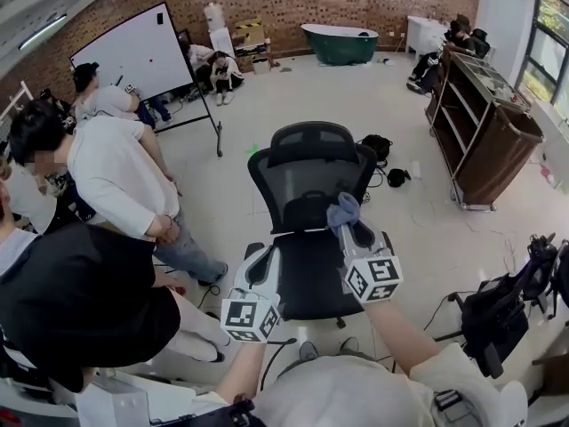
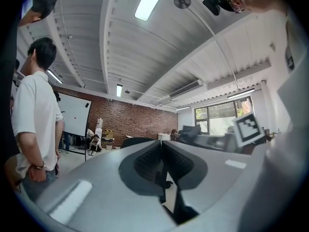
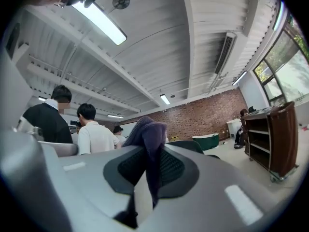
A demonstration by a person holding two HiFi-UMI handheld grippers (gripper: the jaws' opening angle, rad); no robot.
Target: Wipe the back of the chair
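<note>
A black office chair stands mid-floor in the head view, with its mesh back (image 1: 307, 172) facing me and its seat (image 1: 307, 278) below. My right gripper (image 1: 349, 227) is shut on a blue-grey cloth (image 1: 343, 210), held in front of the lower part of the back, just above the seat. In the right gripper view the cloth (image 3: 147, 141) bunches out between the jaws, with the chair's top (image 3: 188, 144) behind it. My left gripper (image 1: 264, 267) is shut and holds nothing, low by the seat's left side. The left gripper (image 2: 161, 146) has its jaws pressed together.
Several people stand close at the left (image 1: 116, 181). A whiteboard (image 1: 133, 52) is behind them. A wooden trolley (image 1: 480, 123) stands at the right, a green tub (image 1: 340, 44) at the back wall. Black bags (image 1: 378, 145) lie behind the chair; camera gear (image 1: 498, 310) sits at the lower right.
</note>
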